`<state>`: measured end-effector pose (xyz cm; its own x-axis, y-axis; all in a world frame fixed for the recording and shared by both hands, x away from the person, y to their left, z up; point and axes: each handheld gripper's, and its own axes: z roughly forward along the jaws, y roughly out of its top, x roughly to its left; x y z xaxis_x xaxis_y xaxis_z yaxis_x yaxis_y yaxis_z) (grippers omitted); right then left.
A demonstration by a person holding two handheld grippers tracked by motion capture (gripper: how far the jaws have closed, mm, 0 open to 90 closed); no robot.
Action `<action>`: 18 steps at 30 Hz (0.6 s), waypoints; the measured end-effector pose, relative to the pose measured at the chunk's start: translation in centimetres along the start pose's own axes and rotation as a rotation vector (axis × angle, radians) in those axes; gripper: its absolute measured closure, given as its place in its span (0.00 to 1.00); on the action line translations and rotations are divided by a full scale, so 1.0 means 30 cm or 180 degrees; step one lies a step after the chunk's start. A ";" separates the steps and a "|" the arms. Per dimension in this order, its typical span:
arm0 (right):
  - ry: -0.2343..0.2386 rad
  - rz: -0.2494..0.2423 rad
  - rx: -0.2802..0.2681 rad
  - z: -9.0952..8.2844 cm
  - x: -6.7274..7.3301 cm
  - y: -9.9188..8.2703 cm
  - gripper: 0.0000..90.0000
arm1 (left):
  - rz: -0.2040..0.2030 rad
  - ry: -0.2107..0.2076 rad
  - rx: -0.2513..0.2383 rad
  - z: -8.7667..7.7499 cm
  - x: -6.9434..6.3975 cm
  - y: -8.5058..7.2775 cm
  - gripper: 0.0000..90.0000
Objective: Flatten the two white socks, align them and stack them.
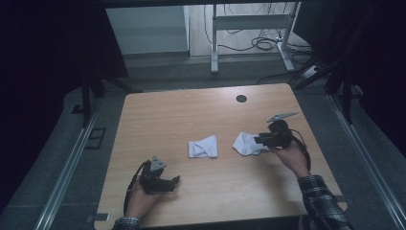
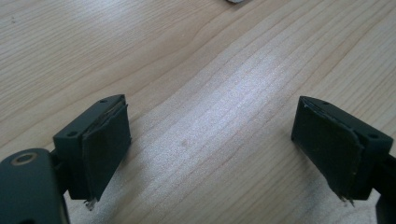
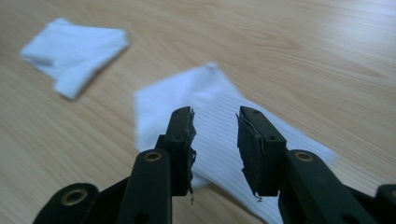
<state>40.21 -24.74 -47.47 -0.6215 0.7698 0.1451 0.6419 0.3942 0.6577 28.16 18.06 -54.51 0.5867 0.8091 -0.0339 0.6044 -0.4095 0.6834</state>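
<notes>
Near left, the left gripper (image 1: 173,182) rests idle on the bench (image 1: 201,115), fingers spread wide over bare wood. Farther right, the right gripper (image 3: 215,128) hovers over the flat white cloth (image 3: 210,102), fingers slightly parted, pinching nothing. Judged step: grasping approach; next, lower and pinch an edge. The right gripper view shows the gap; the high view places the folded cloth (image 1: 203,146) mid-bench.

Looks like a lab or test room, not a home. Shown by a plain wooden table (image 1: 201,115) with a round cable hole (image 1: 242,98), standing alone on grey carpet (image 1: 52,158). Framed by metal rails (image 1: 64,170) on the floor at both sides and dark curtains (image 1: 43,52) around. Behind it, the white metal legs of a desk frame (image 1: 249,28) with loose black cables (image 1: 263,43) on the floor. No household furniture, only equipment.
</notes>
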 end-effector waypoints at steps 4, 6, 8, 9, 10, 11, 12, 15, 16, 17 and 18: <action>0.0091 -0.0089 0.0042 0.063 0.054 0.021 0.73 | -0.0001 -0.0001 0.0000 0.000 0.000 0.000 0.13; 0.0122 -0.0132 0.0077 0.100 0.085 0.032 0.73 | 0.0002 0.0000 0.0002 0.000 0.000 0.000 0.13; 0.0147 -0.0170 0.0100 0.132 0.113 0.039 0.71 | 0.0002 -0.0001 0.0002 0.000 0.000 0.000 0.13; 0.0147 -0.0189 0.0110 0.146 0.124 0.042 0.70 | 0.0001 0.0000 0.0002 0.000 0.000 0.000 0.13; 0.0134 -0.0215 0.0127 0.161 0.135 0.044 0.69 | 0.0002 -0.0001 0.0003 0.000 0.000 0.000 0.13; 0.0119 -0.0247 0.0147 0.174 0.143 0.045 0.68 | 0.0001 -0.0001 0.0001 0.000 0.000 0.000 0.13; 0.0098 -0.0262 0.0164 0.187 0.151 0.045 0.66 | 0.0001 0.0000 0.0001 0.000 0.000 0.000 0.13; -0.0007 -0.0328 0.0218 0.225 0.163 0.040 0.64 | -0.0001 -0.0001 0.0000 0.000 0.000 0.000 0.13; -0.0049 -0.0348 0.0260 0.236 0.165 0.036 0.64 | -0.0001 0.0000 0.0000 0.000 0.000 0.000 0.13; -0.0083 -0.0380 0.0293 0.248 0.165 0.032 0.65 | -0.0001 0.0000 0.0000 0.000 0.000 0.000 0.13; -0.0136 -0.0429 0.0340 0.259 0.166 0.026 0.69 | -0.0002 0.0000 -0.0001 0.000 0.000 0.000 0.13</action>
<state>41.10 -16.71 -51.97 -0.6869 0.7262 0.0279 0.5996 0.5446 0.5864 28.16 18.06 -54.51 0.5863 0.8094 -0.0344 0.6045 -0.4089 0.6837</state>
